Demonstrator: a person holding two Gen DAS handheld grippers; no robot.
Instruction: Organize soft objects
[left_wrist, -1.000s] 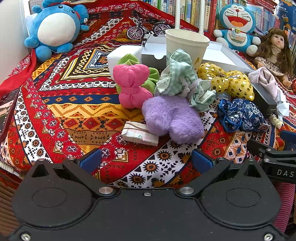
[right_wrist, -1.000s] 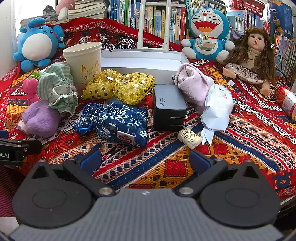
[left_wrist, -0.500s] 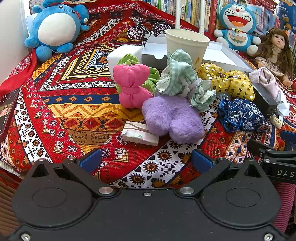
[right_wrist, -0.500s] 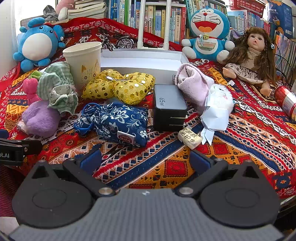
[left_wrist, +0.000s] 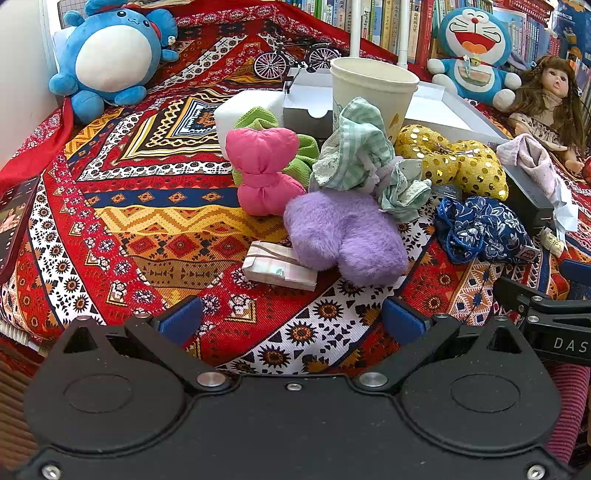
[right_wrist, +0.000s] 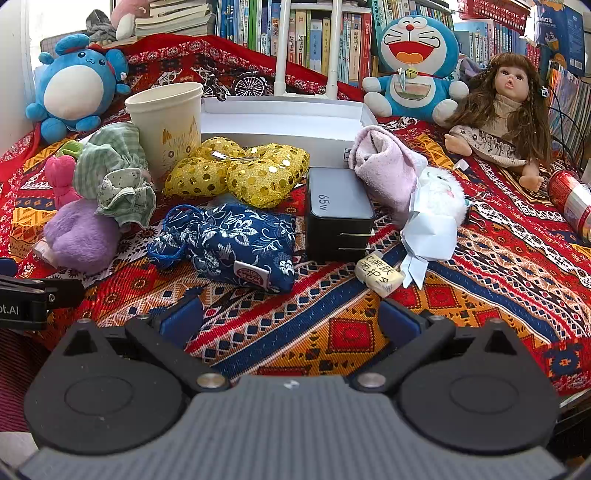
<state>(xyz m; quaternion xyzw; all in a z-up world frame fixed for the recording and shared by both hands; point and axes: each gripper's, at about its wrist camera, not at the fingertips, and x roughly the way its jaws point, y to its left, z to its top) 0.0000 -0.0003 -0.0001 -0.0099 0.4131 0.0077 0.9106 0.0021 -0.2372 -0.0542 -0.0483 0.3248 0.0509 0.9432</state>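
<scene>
The left gripper (left_wrist: 291, 319) hangs low over the near edge of the patterned cloth (left_wrist: 155, 221), its blue-padded fingers (left_wrist: 179, 319) spread wide with nothing between them and nothing touching them; the cloth alone shows in the gap. Ahead of it, from the left, a pink stuffed bow (left_wrist: 264, 170) stands against a green scrunchie (left_wrist: 295, 155), and just in front lies a small folded paper packet (left_wrist: 279, 264) pressed against a fluffy purple heart (left_wrist: 347, 236). A green striped fabric piece (left_wrist: 354, 147) drapes over the heart's far side and leans on an upright paper cup (left_wrist: 371, 92). Further right lies a gold sequinned bow (left_wrist: 454, 162), and near it a blue floral pouch (left_wrist: 484, 229). The right gripper (right_wrist: 290, 319) sits beside the left one at the same near edge, its jaws equally wide apart, empty and clear of every item. In its view the blue floral pouch (right_wrist: 236, 243) lies crumpled just ahead of the left finger, its drawstring loop trailing left, with the gold sequinned bow (right_wrist: 236, 173) behind it. A black charger block (right_wrist: 338, 210) lies just right of the pouch, prongs pointing toward the camera. Against the charger's far right corner leans a rolled pale pink cloth (right_wrist: 384, 170), and beside that a white fluffy toy (right_wrist: 443, 195) half wrapped in folded white paper (right_wrist: 430, 236). A small wrapped sweet (right_wrist: 378, 275) rests on the cloth near the right finger.
</scene>
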